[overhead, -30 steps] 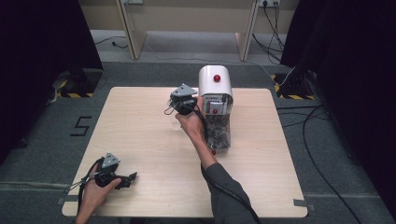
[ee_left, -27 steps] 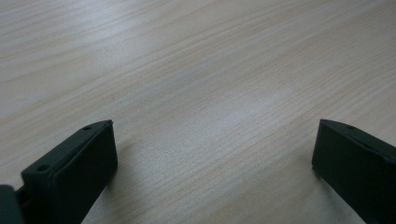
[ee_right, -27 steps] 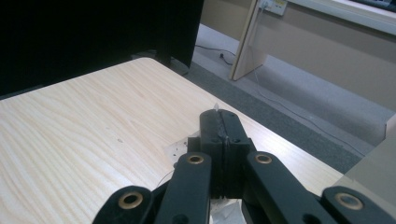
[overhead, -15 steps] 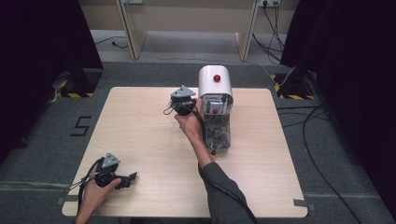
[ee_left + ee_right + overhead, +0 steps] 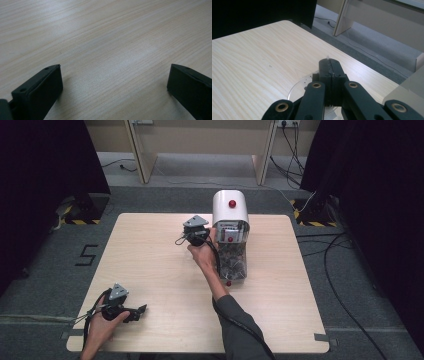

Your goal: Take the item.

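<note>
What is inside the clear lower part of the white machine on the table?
The clear lower part of the white machine holds a heap of small dark pieces; what they are is too small to tell. The person's right forearm covers its left edge.

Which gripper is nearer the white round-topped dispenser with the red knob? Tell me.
Right. The right gripper is just left of the white dispenser, almost against it; the left gripper rests near the table's front left corner.
</note>
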{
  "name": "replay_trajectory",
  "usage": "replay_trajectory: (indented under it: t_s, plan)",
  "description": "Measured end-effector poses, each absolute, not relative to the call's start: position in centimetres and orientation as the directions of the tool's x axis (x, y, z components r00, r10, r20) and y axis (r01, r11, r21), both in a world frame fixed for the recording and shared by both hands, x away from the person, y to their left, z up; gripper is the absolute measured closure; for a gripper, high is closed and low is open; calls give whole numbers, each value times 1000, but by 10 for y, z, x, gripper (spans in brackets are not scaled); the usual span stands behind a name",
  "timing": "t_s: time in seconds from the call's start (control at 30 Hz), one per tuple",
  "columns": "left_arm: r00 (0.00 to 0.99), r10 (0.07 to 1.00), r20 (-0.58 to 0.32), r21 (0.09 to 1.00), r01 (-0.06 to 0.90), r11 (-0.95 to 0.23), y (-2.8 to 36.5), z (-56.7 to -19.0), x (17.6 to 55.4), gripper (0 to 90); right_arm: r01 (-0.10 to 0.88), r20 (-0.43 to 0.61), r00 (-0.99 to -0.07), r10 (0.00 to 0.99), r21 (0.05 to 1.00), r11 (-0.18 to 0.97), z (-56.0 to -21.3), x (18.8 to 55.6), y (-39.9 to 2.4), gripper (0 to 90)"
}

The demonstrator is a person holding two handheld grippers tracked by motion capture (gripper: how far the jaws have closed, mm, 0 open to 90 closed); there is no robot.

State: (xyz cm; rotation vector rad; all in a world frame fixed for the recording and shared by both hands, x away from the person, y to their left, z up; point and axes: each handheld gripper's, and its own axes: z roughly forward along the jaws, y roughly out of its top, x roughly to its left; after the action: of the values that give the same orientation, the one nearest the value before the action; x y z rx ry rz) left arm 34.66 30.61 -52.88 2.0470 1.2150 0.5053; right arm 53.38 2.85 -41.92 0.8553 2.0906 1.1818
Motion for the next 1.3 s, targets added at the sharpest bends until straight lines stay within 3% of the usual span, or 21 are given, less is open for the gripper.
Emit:
replay_trajectory:
  t_s: [0.83, 1.3]
  plan:
    - [486, 874, -16, 729, 604, -323, 306, -529, 347, 0, 264, -190, -637, 747, 856, 444, -430, 533, 34, 895]
    - [485, 875, -18, 730, 604, -320, 306, -529, 346, 0, 271, -184, -644, 742, 852, 447, -436, 532, 35, 812]
